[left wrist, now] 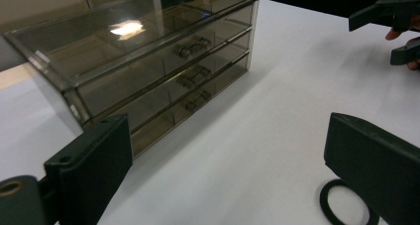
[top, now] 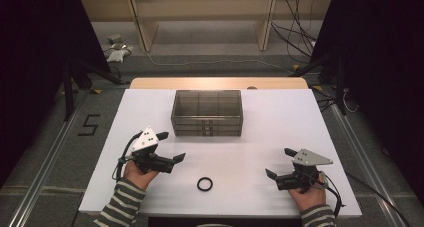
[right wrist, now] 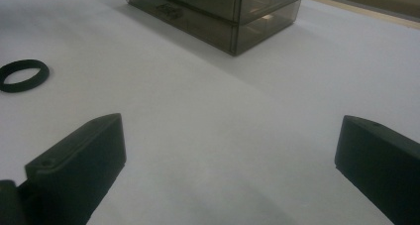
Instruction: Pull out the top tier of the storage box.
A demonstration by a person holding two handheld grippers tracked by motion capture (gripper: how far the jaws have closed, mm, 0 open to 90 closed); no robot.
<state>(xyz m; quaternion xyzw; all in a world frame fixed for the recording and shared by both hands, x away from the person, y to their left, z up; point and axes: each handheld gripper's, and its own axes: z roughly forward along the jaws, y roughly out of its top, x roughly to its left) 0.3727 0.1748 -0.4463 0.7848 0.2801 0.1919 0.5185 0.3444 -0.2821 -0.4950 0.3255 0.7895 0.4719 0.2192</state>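
Note:
A smoky transparent drawer cabinet (top: pixel 207 113) with three shut drawers stands at the middle back of the white table (top: pixel 270 117). A black ring (top: pixel 204 183) lies flat near the front middle. My left gripper (top: pixel 171 147) is held open at the front left, its jaws wide apart with nothing between them. In the left gripper view the cabinet (left wrist: pixel 143 61) is ahead on the left and the ring (left wrist: pixel 341 205) lies partly behind the right jaw. My right gripper (top: pixel 280 163) is open at the front right. The right gripper view has the ring (right wrist: pixel 24 75) at far left and the cabinet (right wrist: pixel 223 12) at top.
Beyond the table's far edge are wooden shelf legs (top: pixel 145 27), loose cables (top: pixel 295 32) and dark stands on the floor. Bare white surface lies between the two grippers and around the ring.

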